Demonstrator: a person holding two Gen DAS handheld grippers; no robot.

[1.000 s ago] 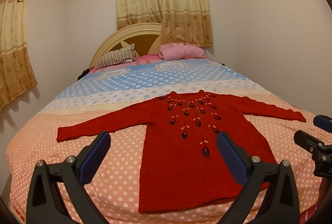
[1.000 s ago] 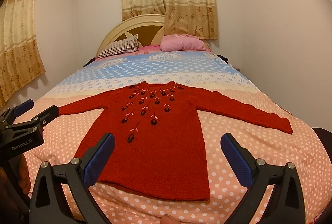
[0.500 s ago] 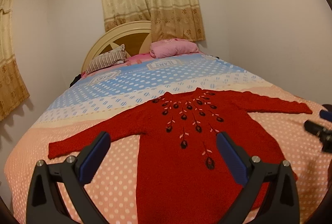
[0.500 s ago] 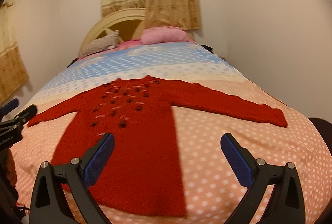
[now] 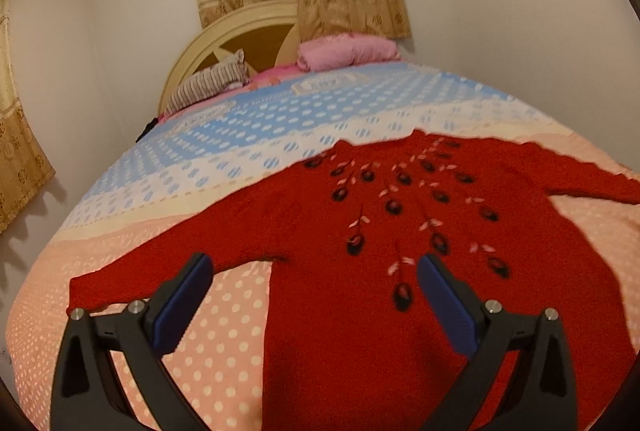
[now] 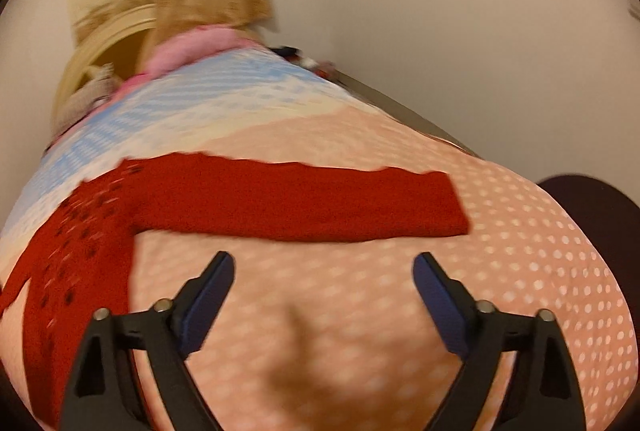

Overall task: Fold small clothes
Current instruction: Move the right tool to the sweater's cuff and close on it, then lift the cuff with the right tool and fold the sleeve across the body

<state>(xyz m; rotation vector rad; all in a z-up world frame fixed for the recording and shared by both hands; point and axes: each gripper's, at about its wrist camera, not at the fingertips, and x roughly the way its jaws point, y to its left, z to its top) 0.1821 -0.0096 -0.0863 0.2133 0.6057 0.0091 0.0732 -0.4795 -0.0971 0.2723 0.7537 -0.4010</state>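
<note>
just beyond the right gripper (image 6: 324, 295), whose parted, empty jaws have just been narrowing, the red sweater (image 5: 400, 271) lies flat on the bed (image 6: 520, 271), its sleeve (image 6: 300, 203) running crosswise, while the left gripper (image 5: 316, 291) hovers unclenched over the body.

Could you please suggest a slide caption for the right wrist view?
Open right gripper nearing the red sweater's outstretched sleeve on the polka-dot bedspread.

The left gripper (image 5: 314, 273) tilts downward, its jaws spread wide with nothing pinched between them. The right gripper (image 6: 324, 273) pitches down too, jaws apart, having just been closing slightly, empty.
</note>
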